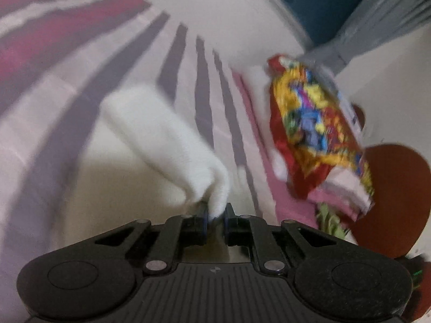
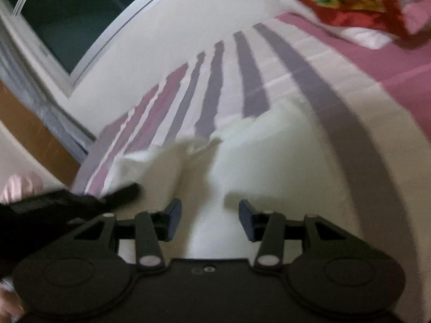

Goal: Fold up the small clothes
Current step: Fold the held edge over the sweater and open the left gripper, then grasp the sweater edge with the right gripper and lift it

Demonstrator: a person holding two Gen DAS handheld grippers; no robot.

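The left gripper [image 1: 215, 216] is clamped on a corner of the small white fleecy cloth [image 1: 161, 140], which trails ahead of its jaws over the pink-and-grey striped bedsheet [image 1: 54, 53]. The right gripper [image 2: 210, 218] stands open, cloth between its jaws but unpinched. Judged soft, light, floppy (edges grip best).

Open bed ahead, clutter at one side

The striped bed [image 1: 80, 86] lies bare to the left and ahead; a white cloth [image 1: 161, 145] spreads before both claws, and a colourful pile [image 1: 315, 123] blocks the right edge.
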